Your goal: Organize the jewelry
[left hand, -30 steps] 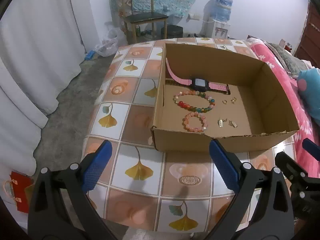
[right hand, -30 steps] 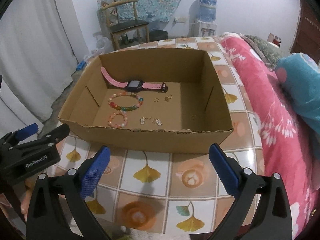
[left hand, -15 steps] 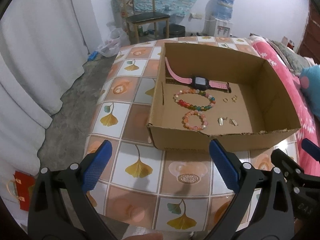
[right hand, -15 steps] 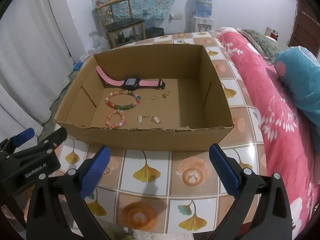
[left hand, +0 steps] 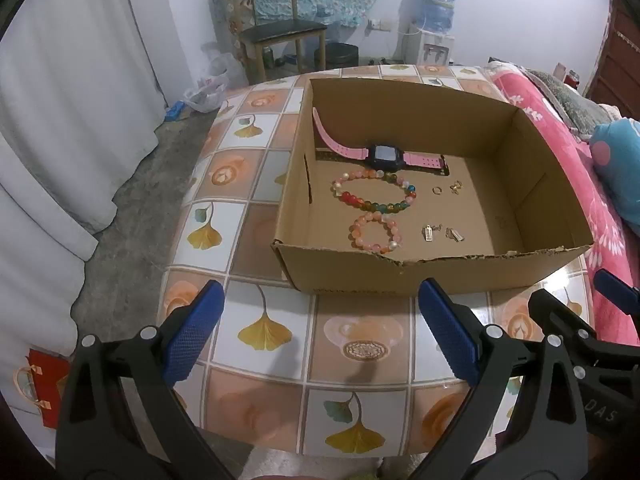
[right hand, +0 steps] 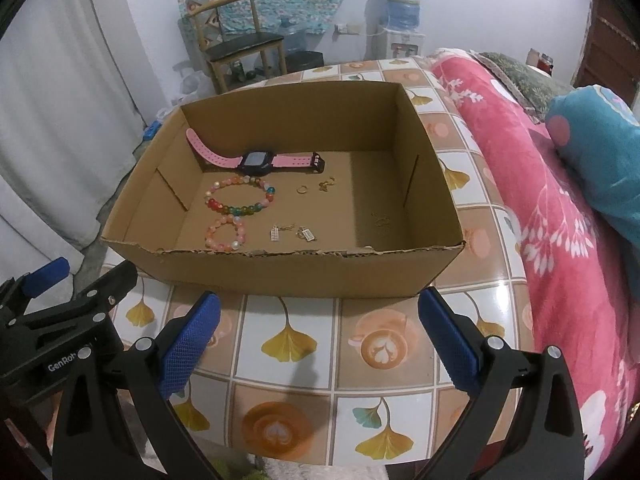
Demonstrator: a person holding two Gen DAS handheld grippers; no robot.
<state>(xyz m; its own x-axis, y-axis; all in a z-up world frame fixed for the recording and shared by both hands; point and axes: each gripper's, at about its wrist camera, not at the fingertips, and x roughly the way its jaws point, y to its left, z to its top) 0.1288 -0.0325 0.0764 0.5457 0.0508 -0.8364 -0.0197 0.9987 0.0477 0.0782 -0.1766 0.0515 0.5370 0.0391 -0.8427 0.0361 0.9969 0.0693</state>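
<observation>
An open cardboard box (left hand: 552,184) (right hand: 280,276) sits on the tiled table. Inside lie a pink watch (left hand: 384,157) (right hand: 256,161), a multicoloured bead bracelet (left hand: 374,194) (right hand: 240,197), a smaller peach bead bracelet (left hand: 374,234) (right hand: 225,234), a small ring (left hand: 437,190) (right hand: 301,189) and small metal charms (left hand: 442,234) (right hand: 292,234). My left gripper (left hand: 320,336) is open, empty, above the table in front of the box. My right gripper (right hand: 318,336) hangs open and empty too, just before the box's near wall.
The table (left hand: 264,324) carries a ginkgo-leaf tile pattern. A bed with a pink blanket (right hand: 560,216) and a blue pillow (right hand: 600,152) borders it on the right. A wooden chair (left hand: 276,36), a water dispenser (left hand: 434,28) and white curtains (left hand: 60,120) stand beyond.
Both grippers have drawn back slightly from the box, which now shows a little farther away. Nothing in the box has moved; both stay open.
</observation>
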